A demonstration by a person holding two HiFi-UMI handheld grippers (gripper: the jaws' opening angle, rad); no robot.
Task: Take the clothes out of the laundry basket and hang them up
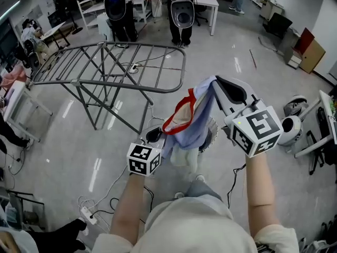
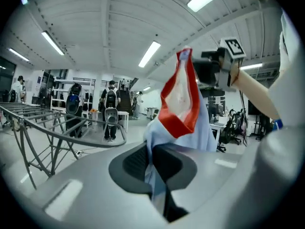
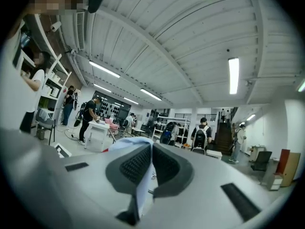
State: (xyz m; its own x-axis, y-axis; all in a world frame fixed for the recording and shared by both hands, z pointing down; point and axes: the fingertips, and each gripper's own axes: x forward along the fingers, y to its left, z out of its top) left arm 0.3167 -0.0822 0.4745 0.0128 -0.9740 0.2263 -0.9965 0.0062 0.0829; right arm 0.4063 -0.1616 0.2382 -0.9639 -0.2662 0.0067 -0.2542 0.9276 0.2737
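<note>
My left fingers [image 2: 136, 165] and right fingers [image 3: 167, 168] both pinch shut on the light-blue fabric garment with red trim [image 1: 192, 121], at four o'clock from the grey metal drying rack [image 1: 105, 62].

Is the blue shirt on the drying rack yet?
No, the blue shirt is held between the left hand-held gripper and the right hand-held gripper, away from the drying rack.

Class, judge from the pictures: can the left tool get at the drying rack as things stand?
Probably yes: the drying rack stands ahead of the left tool with no obstacle between. Both it and the right tool are shut on the blue garment, so the cloth would come along.
</note>
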